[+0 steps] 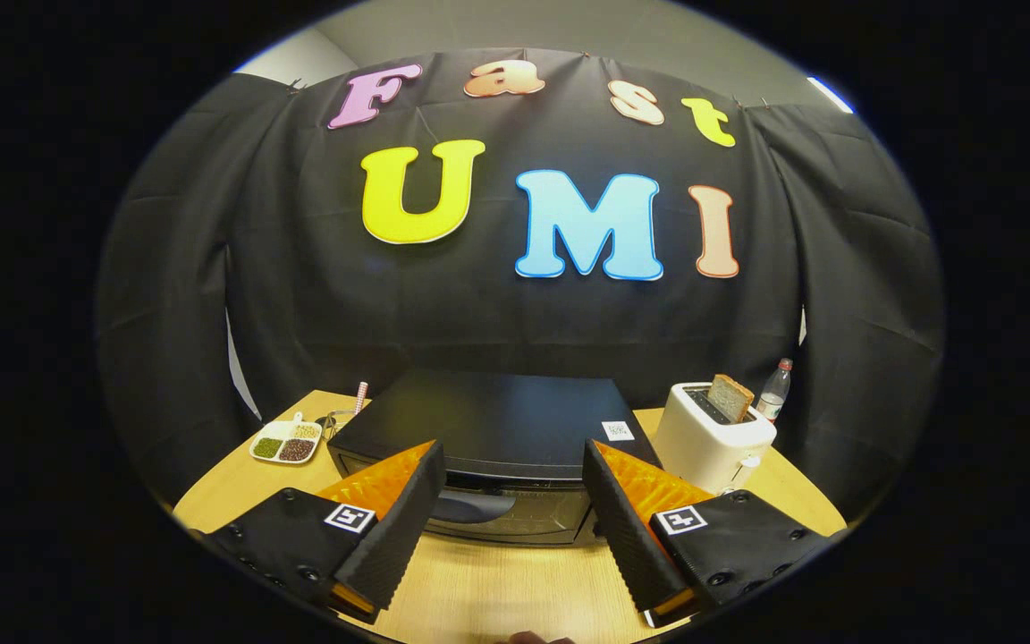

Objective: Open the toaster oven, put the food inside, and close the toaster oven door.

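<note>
A black toaster oven (488, 420) sits on the wooden table (497, 590) just ahead of my fingers, seen from above and in front. Its glass door (515, 514) looks closed, with the handle (466, 505) showing between the fingers, nearer the left one. My gripper (512, 474) is open, fingers spread wide with nothing between them, held a little above and in front of the door. A slice of bread (730, 396) stands upright in a white toaster (716, 438) to the right of the oven.
Left of the oven lies a white divided dish (285, 444) holding beans and grains, with a small utensil (345, 413) behind it. A plastic bottle (774, 390) stands behind the toaster. Black cloth walls close in the back and sides.
</note>
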Tool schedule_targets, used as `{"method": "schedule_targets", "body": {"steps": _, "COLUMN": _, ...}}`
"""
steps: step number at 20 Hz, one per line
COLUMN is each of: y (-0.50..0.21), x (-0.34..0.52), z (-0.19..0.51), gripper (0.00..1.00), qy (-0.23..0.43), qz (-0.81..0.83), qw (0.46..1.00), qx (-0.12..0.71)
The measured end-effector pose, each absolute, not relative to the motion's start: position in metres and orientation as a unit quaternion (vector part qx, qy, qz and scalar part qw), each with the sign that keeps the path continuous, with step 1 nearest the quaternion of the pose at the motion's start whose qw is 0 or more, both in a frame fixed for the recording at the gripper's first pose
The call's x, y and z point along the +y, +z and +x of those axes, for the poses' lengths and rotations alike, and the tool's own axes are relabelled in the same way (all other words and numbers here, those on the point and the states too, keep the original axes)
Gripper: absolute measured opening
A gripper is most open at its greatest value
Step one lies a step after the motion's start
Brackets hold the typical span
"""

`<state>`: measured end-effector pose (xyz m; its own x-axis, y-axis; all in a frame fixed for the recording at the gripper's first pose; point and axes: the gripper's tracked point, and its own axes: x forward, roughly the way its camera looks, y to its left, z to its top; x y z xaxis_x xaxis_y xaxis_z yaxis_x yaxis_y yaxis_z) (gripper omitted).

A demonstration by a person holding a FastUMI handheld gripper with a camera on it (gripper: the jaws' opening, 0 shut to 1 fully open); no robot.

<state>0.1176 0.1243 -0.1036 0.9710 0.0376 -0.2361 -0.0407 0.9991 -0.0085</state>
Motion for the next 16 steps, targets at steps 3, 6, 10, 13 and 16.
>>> {"method": "schedule_targets", "body": {"steps": 3, "y": -0.123, "x": 0.127, "z": 0.135, "gripper": 0.98, "qy": 0.017, "qz": -0.014, "qw": 0.99, "qx": 0.137}}
{"method": "schedule_targets", "body": {"steps": 6, "y": -0.141, "x": 0.139, "z": 0.149, "gripper": 0.98, "qy": 0.019, "qz": -0.012, "qw": 0.987, "qx": 0.159}}
{"method": "schedule_targets", "body": {"steps": 10, "y": -0.155, "x": 0.155, "z": 0.156, "gripper": 0.98, "qy": 0.025, "qz": -0.012, "qw": 0.984, "qx": 0.175}}
{"method": "schedule_targets", "body": {"steps": 13, "y": -0.17, "x": 0.16, "z": 0.161, "gripper": 0.98, "qy": 0.023, "qz": -0.02, "qw": 0.982, "qx": 0.187}}
{"method": "schedule_targets", "body": {"steps": 16, "y": -0.169, "x": 0.162, "z": 0.167, "gripper": 0.99, "qy": 0.015, "qz": -0.01, "qw": 0.982, "qx": 0.189}}
